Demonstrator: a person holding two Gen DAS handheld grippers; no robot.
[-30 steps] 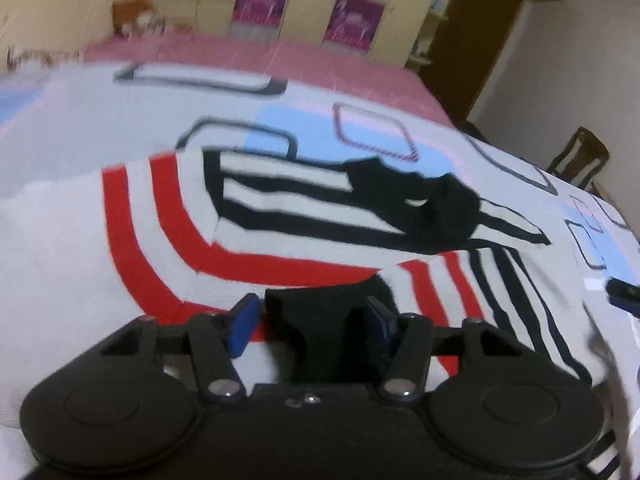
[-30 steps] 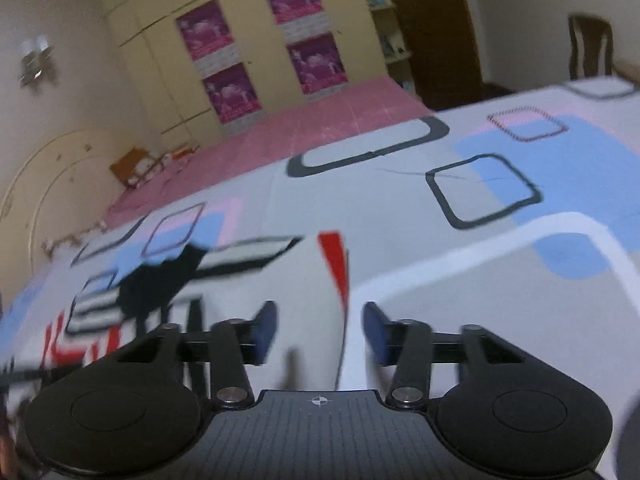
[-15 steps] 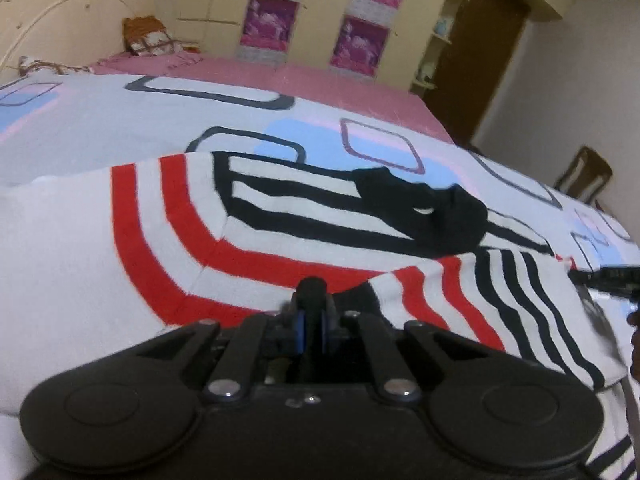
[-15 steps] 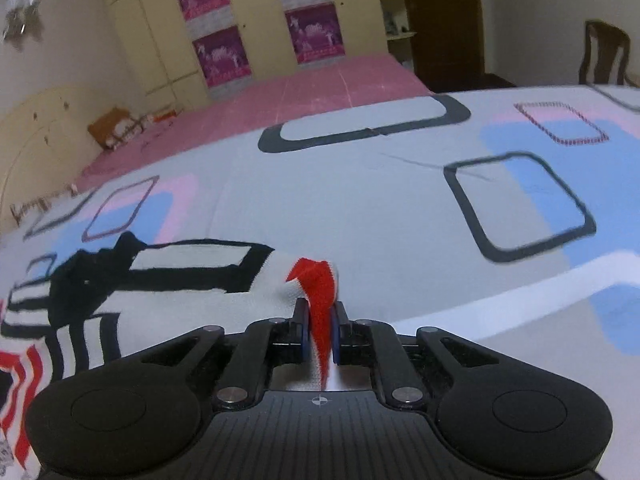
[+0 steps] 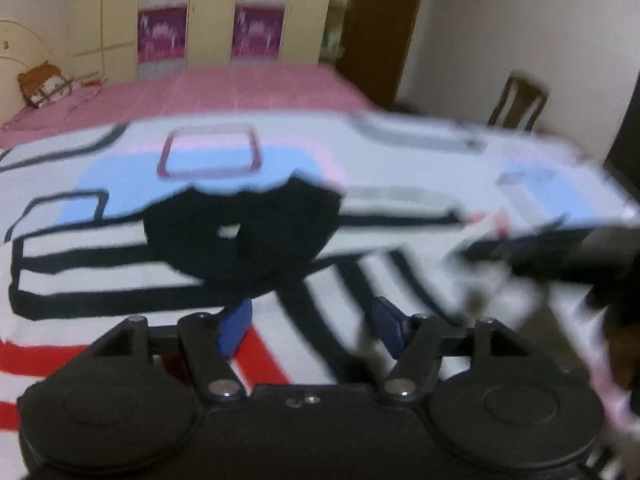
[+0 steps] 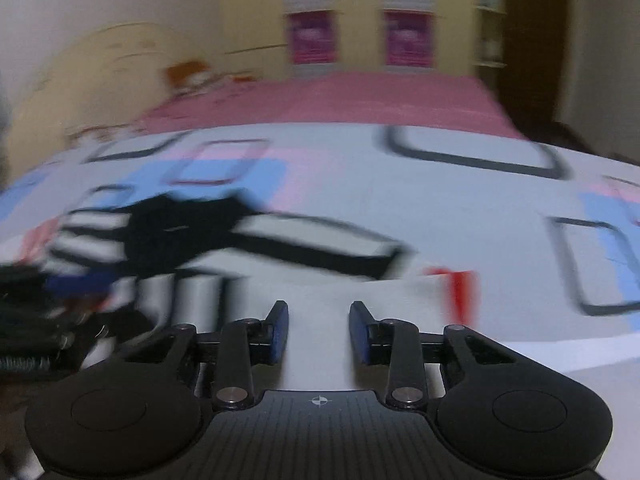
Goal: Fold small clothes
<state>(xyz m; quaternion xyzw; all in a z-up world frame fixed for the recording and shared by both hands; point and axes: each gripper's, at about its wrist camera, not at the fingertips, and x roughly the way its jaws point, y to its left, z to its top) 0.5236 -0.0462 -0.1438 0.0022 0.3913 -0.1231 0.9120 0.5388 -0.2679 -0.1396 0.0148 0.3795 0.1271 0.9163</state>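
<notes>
Dim warm indoor light, heavy motion blur, fisheye-bent dark corners.

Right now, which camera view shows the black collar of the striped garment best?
The left wrist view: the black collar sits near the centre, large, with its opening visible. In the right wrist view the same collar appears smaller, at the left, and smeared by motion blur.

A patterned bed sheet (image 6: 460,216) (blurred) carries the striped garment (image 5: 100,264), lying flat.
</notes>
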